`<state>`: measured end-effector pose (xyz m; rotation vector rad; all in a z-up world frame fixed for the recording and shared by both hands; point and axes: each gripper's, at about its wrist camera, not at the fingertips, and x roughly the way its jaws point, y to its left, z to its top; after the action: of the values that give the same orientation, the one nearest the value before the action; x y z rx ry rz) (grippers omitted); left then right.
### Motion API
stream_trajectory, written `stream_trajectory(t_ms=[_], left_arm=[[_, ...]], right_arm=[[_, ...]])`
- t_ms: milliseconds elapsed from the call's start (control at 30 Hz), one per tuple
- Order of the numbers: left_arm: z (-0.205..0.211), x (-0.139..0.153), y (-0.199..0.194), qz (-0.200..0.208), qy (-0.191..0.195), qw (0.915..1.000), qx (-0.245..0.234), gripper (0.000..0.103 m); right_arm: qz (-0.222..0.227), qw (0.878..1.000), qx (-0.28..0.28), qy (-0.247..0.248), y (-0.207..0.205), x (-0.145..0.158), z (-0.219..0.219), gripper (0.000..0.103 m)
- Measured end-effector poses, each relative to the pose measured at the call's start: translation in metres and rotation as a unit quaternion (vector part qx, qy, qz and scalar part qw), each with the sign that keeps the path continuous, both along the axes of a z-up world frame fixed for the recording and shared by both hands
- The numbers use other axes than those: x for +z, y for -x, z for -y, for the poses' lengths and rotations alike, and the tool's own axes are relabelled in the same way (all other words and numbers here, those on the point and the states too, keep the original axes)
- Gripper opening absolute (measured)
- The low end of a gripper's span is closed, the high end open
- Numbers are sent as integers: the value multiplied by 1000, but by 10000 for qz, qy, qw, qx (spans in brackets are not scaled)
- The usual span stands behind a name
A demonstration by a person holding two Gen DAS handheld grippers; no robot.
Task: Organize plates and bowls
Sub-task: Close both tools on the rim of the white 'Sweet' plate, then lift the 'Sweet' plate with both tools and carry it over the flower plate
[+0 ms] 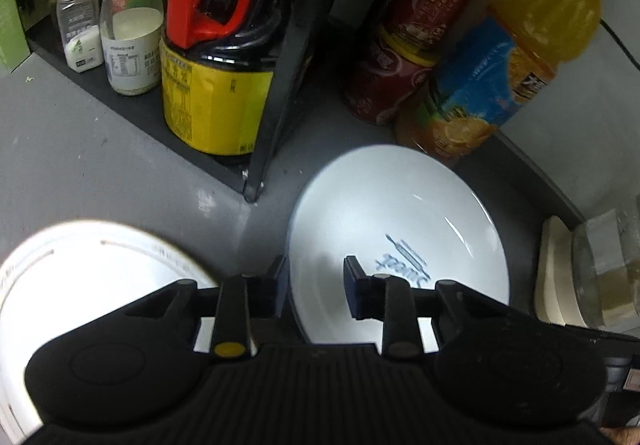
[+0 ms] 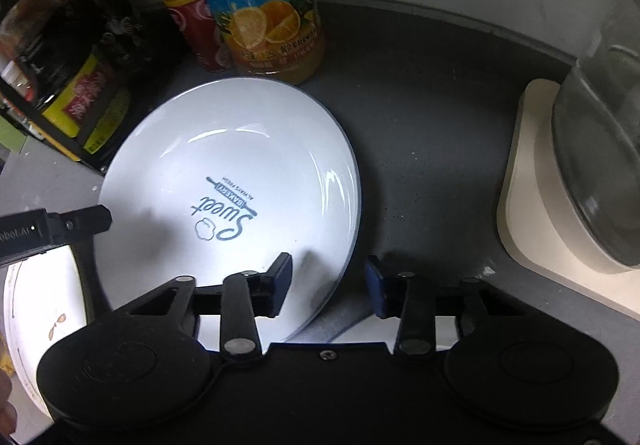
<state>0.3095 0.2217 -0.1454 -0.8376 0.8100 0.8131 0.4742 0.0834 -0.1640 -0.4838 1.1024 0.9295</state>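
Note:
A white plate with blue "Sweet" lettering (image 1: 396, 213) lies on the grey counter; it also shows in the right wrist view (image 2: 240, 165). My left gripper (image 1: 316, 285) is open, its jaws astride the plate's left rim. My right gripper (image 2: 328, 281) is open, its jaws astride the plate's near right rim. A second white plate (image 1: 92, 269) lies left of the first and shows in the right wrist view (image 2: 40, 305) at the lower left. The left gripper's finger (image 2: 80, 221) reaches in from the left in the right wrist view.
A black rack (image 1: 280, 85) with a soy sauce bottle (image 1: 216, 97) and small jars (image 1: 132, 25) stands behind. Red cans (image 1: 404, 57) and an orange juice bottle (image 2: 264, 5) stand by the wall. A cream base with a glass jar (image 2: 580, 181) sits at right.

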Motion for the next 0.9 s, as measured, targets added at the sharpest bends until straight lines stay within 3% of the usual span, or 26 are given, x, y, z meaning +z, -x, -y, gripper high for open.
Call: stream_trajectory(t_ms=[233,567,633,900], left_arm=[[-20,-5,-9,-70,19,9998,-168,25],[-32,-29,-18,-116,429,9988,-219,21],[-33,-36,-19,-132,535,9982,-215,19],[-37,-41,-11,27,715,9970,-280,14]], right_arm=[[-102,9998,-161,80,-6,-13,-5,35],[-395,9985,-370,-91,-11,-19,-2,32],[-473,9977,-452,-198,-12,-19,0,26],[-563,9956,-625,-423,-15,-7,12,16]])
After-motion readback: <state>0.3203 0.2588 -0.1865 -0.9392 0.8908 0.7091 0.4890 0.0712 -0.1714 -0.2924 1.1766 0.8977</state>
